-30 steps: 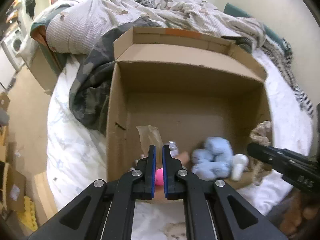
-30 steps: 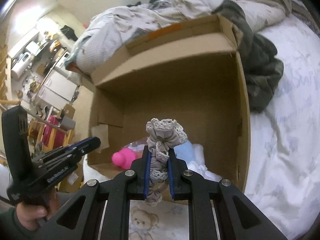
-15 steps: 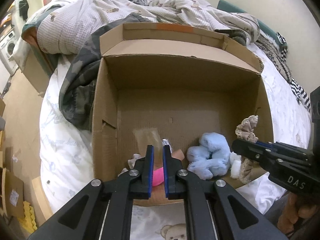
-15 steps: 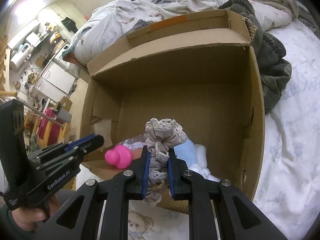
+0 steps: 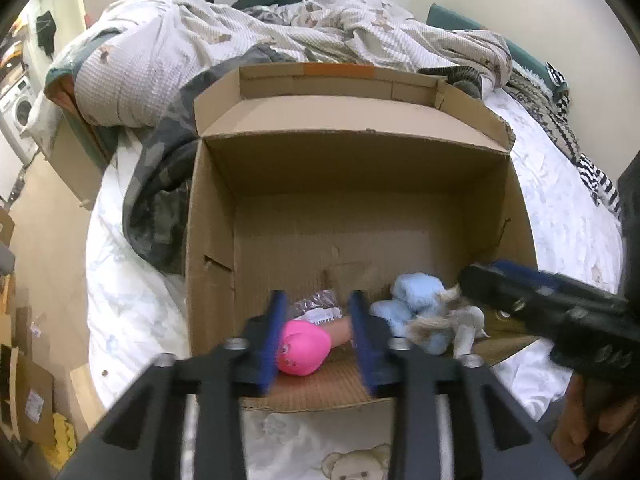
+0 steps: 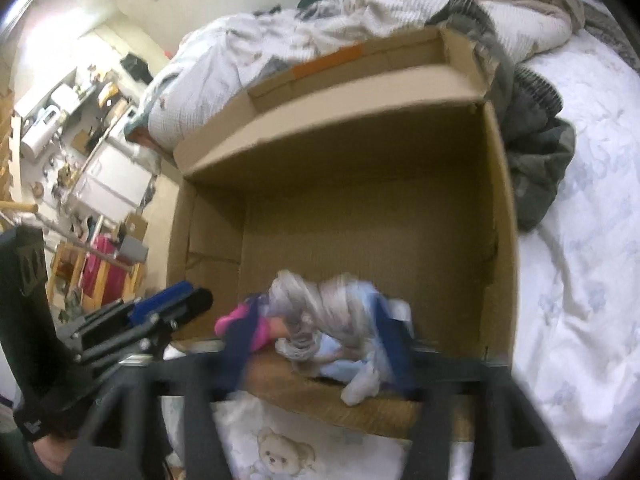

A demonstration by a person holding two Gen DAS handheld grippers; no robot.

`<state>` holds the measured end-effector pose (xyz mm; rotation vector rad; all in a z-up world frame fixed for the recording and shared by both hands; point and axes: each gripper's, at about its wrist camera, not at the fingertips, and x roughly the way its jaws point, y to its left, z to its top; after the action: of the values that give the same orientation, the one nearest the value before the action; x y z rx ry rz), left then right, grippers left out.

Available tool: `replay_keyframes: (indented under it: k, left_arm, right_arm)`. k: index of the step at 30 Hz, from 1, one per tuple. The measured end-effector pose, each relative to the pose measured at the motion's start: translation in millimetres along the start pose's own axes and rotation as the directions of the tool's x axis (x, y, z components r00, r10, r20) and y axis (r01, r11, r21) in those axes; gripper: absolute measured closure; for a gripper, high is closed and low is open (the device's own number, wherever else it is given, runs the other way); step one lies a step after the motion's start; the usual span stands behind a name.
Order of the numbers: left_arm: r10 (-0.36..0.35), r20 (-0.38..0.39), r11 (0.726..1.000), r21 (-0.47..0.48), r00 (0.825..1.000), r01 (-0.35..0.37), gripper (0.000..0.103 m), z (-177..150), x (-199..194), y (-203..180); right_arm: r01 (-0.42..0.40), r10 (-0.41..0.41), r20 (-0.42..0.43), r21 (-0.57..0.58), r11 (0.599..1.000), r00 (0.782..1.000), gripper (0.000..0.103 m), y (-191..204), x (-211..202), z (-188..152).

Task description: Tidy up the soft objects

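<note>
A: Where do your two tools stand?

B: Your left hand-held gripper (image 5: 316, 334) is at six o'clock over the cardboard box (image 5: 208, 264), and its jaws are opening. The pink toy (image 5: 302, 350) shows in the gap between them, down on the near flap, with no pad pressing it. Your right hand-held gripper (image 6: 316, 336) is opening too, jaws wide.

A: And the soft things?

B: The grey lace scrunchie (image 6: 304, 304) is a blur between your right jaws, free of both pads, over the pale blue plush (image 6: 352, 368). From the left camera the pale blue plush (image 5: 416, 308) lies at three o'clock of the pink toy, inside the box's near edge. The box stands on the bed (image 5: 132, 300), a rumpled duvet (image 5: 168, 52) at twelve o'clock beyond it.
</note>
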<state>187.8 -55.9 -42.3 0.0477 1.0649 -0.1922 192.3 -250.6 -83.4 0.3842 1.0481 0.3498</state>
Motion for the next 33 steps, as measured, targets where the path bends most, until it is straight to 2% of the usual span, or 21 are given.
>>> replay_keyframes:
  k: [1,2,5,7,9,12,18,21,22,25,26,33]
  left_arm:
    - [0.006,0.014,1.000,-0.004,1.000,-0.006,0.048,0.6,-3.0,0.3]
    - [0.008,0.027,1.000,-0.008,1.000,-0.008,0.040,1.0,-5.7,0.3]
    - [0.021,0.062,1.000,-0.016,0.998,-0.020,0.038,3.5,-15.0,0.6]
    - [0.050,0.090,0.999,-0.024,0.995,-0.048,0.038,4.6,-22.1,3.6]
    - [0.067,0.119,0.997,-0.041,0.991,-0.062,0.038,4.8,-28.8,7.7]
    - [0.088,0.146,0.995,-0.069,0.985,-0.078,0.038,4.4,-40.0,16.0]
    - [0.159,0.177,0.984,-0.105,0.971,-0.142,0.037,1.2,-65.3,25.8]
    - [0.155,0.178,0.983,-0.125,0.972,-0.134,0.023,-2.0,-77.1,30.7]
    - [0.157,0.184,0.982,-0.132,0.970,-0.134,0.015,-5.0,-83.5,32.3]
    - [0.147,0.196,0.985,-0.120,0.970,-0.125,0.008,-15.3,-97.4,31.8]
    - [0.140,0.201,0.986,-0.112,0.970,-0.120,0.001,-18.7,-101.3,31.3]
    - [0.124,0.210,0.989,-0.110,0.970,-0.102,0.000,-47.0,-121.0,29.5]
  right_arm:
    - [-0.009,0.009,0.024,0.008,1.000,1.000,0.027,-0.8,-4.1,0.8]
    - [-0.022,0.022,0.038,0.013,1.000,0.999,0.027,-1.5,-7.2,2.2]
    - [-0.050,0.048,0.074,0.028,0.998,0.996,0.020,-3.1,-15.5,5.7]
    - [-0.053,0.049,0.103,0.034,0.998,0.994,0.005,-2.9,-22.0,6.9]
    - [-0.046,0.041,0.143,0.032,0.998,0.989,0.000,-0.9,-30.1,7.6]
    - [-0.011,0.009,0.191,0.011,1.000,0.981,0.000,3.8,-39.7,7.4]
    - [0.057,-0.047,0.230,-0.035,0.998,0.972,0.000,19.0,-56.5,3.7]
    - [0.095,-0.079,0.233,-0.056,0.994,0.969,0.000,27.1,-68.4,-0.8]
    - [0.102,-0.086,0.232,-0.059,0.993,0.969,0.000,28.8,-73.0,-2.7]
    - [0.099,-0.086,0.236,-0.045,0.994,0.968,0.000,31.3,-88.2,-9.3]
    - [0.099,-0.086,0.238,-0.043,0.994,0.968,0.000,31.7,-92.1,-11.2]
    - [0.127,-0.107,0.263,-0.061,0.990,0.959,0.000,33.4,-115.7,-38.6]
